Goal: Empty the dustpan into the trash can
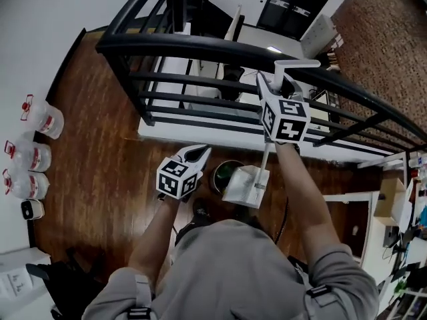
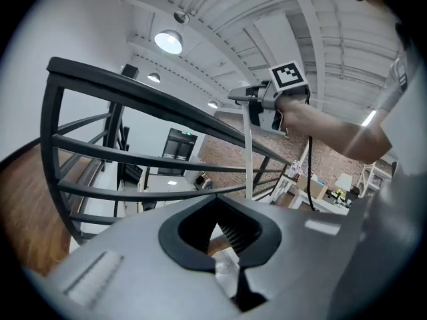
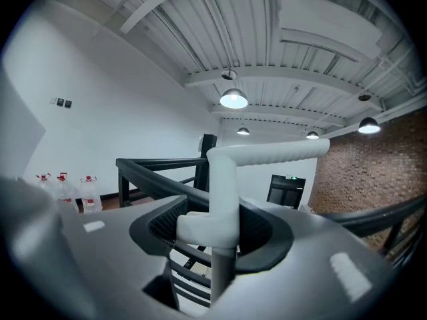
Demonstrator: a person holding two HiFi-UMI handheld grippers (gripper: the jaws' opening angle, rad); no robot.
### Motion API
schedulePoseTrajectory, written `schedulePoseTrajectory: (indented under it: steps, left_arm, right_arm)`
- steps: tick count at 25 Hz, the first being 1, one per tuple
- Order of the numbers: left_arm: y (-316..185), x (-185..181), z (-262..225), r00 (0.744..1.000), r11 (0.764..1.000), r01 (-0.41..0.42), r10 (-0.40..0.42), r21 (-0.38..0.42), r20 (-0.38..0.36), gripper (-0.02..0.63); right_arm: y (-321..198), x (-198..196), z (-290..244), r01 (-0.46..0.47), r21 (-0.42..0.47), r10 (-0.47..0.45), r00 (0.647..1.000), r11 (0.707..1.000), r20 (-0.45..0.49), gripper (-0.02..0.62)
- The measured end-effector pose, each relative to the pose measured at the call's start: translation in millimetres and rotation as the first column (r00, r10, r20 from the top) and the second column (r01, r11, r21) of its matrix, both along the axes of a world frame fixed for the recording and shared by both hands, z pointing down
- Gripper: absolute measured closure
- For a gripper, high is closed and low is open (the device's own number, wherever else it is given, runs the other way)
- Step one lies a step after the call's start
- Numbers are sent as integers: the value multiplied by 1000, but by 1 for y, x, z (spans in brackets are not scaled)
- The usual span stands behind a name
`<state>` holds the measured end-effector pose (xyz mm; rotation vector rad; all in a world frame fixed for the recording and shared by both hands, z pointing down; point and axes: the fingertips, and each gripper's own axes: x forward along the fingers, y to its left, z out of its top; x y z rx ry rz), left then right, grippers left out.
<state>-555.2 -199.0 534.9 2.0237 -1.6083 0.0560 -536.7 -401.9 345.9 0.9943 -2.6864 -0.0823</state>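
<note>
My right gripper (image 1: pixel 272 85) is shut on the long white dustpan handle (image 1: pixel 292 65) just below its bent top, and the upright pole (image 3: pixel 223 179) sits between the pads. The white dustpan (image 1: pixel 245 185) hangs tilted at the pole's lower end, over the right rim of the dark round trash can (image 1: pixel 217 179). My left gripper (image 1: pixel 202 152) is to the left of the can and apart from the dustpan. Its fingers meet in a point with nothing between them. From the left gripper (image 2: pixel 217 225) the right gripper (image 2: pixel 257 105) shows raised, gripping the pole.
A black metal railing (image 1: pixel 200 45) curves across just beyond the can, with a drop to a lower floor behind it. Three water jugs (image 1: pixel 40 119) stand along the left wall. A black bag (image 1: pixel 67 272) lies at lower left. Desks with boxes (image 1: pixel 393 199) are at right.
</note>
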Motion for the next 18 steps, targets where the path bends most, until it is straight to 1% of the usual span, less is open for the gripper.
schedulePoseTrajectory:
  steps: [3, 5, 9, 11, 13, 18]
  left_arm:
    - [-15, 17, 0, 998, 998, -60, 60, 7, 2, 601]
    - [-18, 29, 5, 996, 996, -90, 90, -2, -9, 601]
    - [-19, 45, 8, 993, 993, -118, 118, -2, -23, 601]
    - [-14, 47, 8, 994, 994, -109, 109, -2, -26, 601]
    - [-6, 42, 8, 996, 997, -79, 79, -5, -28, 601]
    - [20, 10, 1, 999, 1000, 28, -28, 2, -21, 601]
  right_arm:
    - [0, 21, -11, -18, 14, 18, 1000, 1000, 13, 390]
    - [5, 31, -12, -30, 17, 29, 1000, 999, 11, 390]
    - [13, 31, -12, -43, 39, 43, 999, 998, -4, 390]
    - [17, 24, -10, -41, 52, 42, 999, 998, -16, 390]
    - [24, 11, -6, -26, 57, 28, 999, 998, -33, 390]
    - [40, -26, 4, 35, 59, -30, 997, 998, -77, 390]
